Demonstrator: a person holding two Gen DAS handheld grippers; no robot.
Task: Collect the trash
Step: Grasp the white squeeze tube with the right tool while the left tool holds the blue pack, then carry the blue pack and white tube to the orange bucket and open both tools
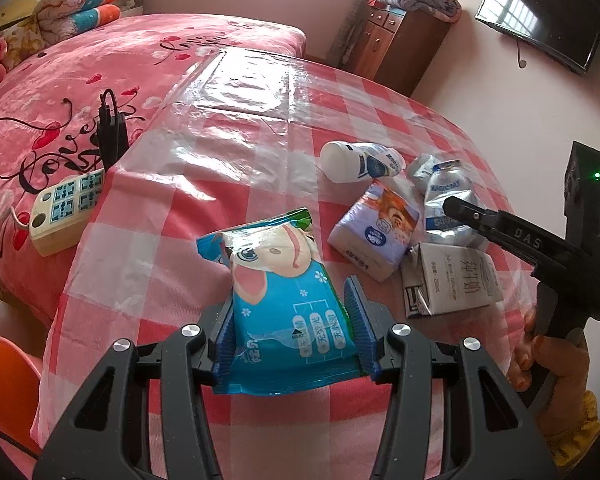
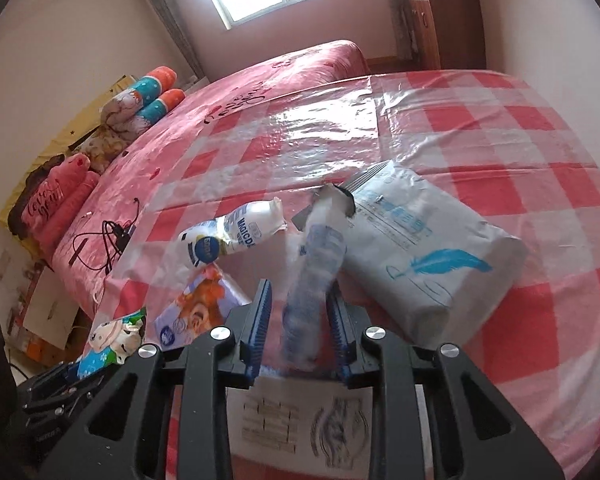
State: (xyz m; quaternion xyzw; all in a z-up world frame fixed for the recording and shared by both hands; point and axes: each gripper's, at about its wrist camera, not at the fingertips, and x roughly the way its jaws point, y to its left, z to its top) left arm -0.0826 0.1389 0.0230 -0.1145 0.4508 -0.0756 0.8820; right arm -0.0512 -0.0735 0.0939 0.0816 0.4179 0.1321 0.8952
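Observation:
My left gripper (image 1: 290, 312) is shut on a blue wet-wipes pack (image 1: 284, 300) above the checked table (image 1: 260, 168); the pack also shows in the right wrist view (image 2: 112, 340). My right gripper (image 2: 300, 312) is closed around a crumpled silver-blue pouch (image 2: 316, 276), blurred; in the left wrist view the right gripper (image 1: 460, 208) sits on this pouch (image 1: 448, 200). Nearby lie a white bottle (image 1: 360, 160), a small tissue pack (image 1: 376, 232) and a flattened milk carton (image 1: 448, 280). A grey mailer bag (image 2: 424, 248) lies right of my right gripper.
A pink bed (image 1: 80, 92) lies left of the table with a white power strip (image 1: 64, 208) and black cables (image 1: 108, 128). A wooden cabinet (image 1: 396, 40) and a wall TV (image 1: 540, 16) stand at the back. An orange chair (image 1: 4, 384) is at lower left.

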